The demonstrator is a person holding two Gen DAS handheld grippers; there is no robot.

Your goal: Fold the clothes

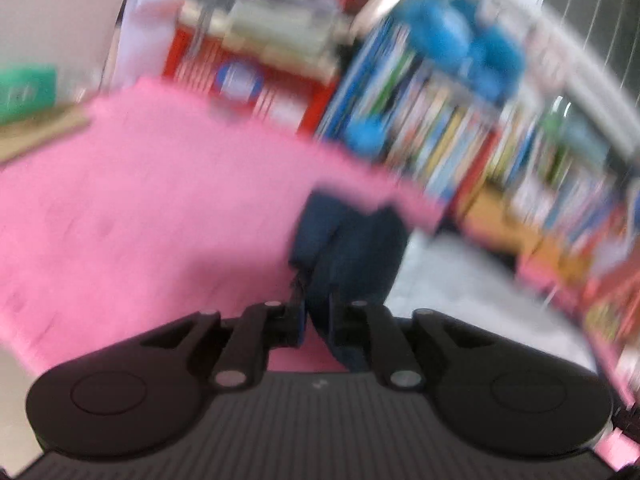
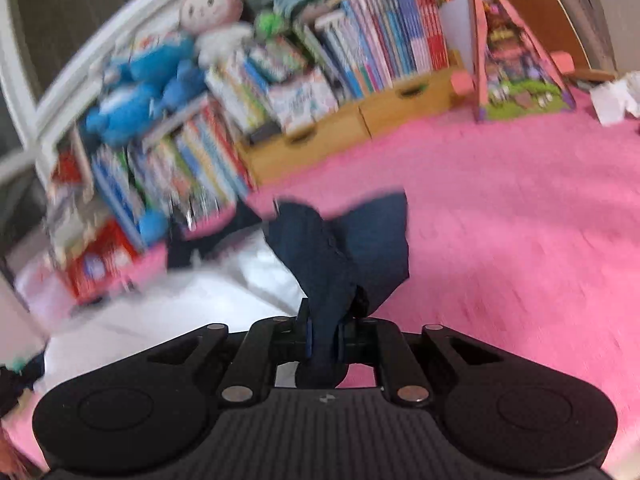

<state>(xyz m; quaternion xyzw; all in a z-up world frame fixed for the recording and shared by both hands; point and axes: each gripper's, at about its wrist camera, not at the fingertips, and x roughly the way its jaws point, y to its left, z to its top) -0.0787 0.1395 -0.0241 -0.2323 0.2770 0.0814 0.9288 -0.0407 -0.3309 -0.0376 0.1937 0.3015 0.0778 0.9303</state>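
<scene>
Both tongs pinch the same dark blue garment: the left tongs (image 1: 316, 320) clamp a bunched fold of the garment (image 1: 352, 248), and the right tongs (image 2: 324, 338) press on another gathered part (image 2: 348, 248), its loose corners flaring above the jaws. Beneath lies a pink mat (image 2: 500, 208). Only the right view shows clearly the bookshelf (image 2: 360, 52), a pink-faced plush doll (image 2: 212, 4) and a blue plush toy (image 2: 136, 92); the left view is heavily blurred.

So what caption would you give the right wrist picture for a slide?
Right gripper shut on a bunch of dark blue cloth above a pink mat, bookshelf behind.
</scene>
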